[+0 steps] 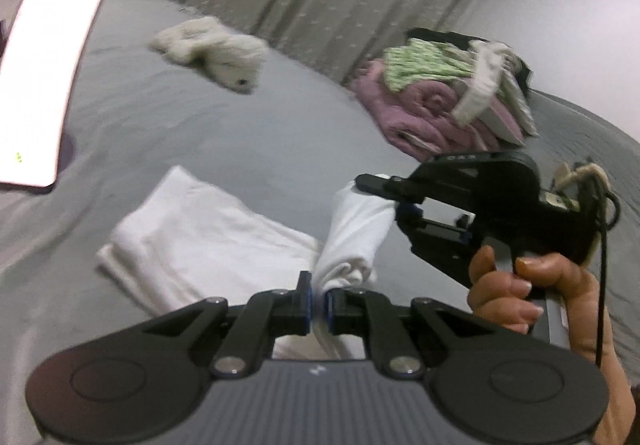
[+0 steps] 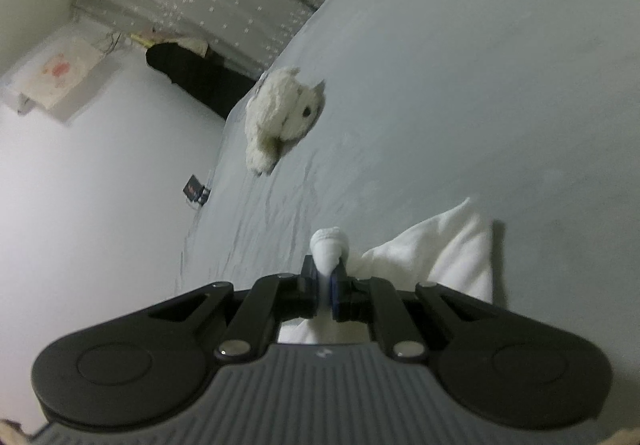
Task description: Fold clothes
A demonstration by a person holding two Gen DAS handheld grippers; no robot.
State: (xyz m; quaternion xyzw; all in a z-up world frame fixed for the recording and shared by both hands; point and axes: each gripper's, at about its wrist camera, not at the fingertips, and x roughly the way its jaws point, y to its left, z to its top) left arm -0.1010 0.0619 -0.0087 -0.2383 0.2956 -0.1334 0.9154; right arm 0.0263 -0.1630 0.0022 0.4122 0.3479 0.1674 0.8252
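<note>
The white garment [image 1: 208,233] lies mostly flat and layered on the grey bed [image 1: 248,133], just ahead and to the left of your left hand-held gripper [image 1: 319,299]. One end of it is lifted off the sheet. That raised strip [image 1: 356,229] runs as a short band from your left hand-held gripper up and to the right to your right hand-held gripper [image 1: 374,181], so its long axis lies between your two tools.

Both tools are closed tight on cloth. The left one pinches the near end of the strip. The right one, as its own camera shows, has a small white bunch [image 2: 328,245] poking out past its tips.

The flat part lies to the left of the held strip, so any fold over it would travel leftward. Your left hand-held gripper sits nearer that flat part, and the right is farther out over open sheet. Whether this is a fold being carried over or a finished piece being picked up, you cannot settle from here.

There is open bed beyond the garment. The plush toy [image 1: 216,49] lies well apart toward the far edge, the pile of pink and green clothes [image 1: 440,93] sits beyond your right hand [image 1: 516,289], and a lit phone [image 1: 44,85] stands at far left.
</note>
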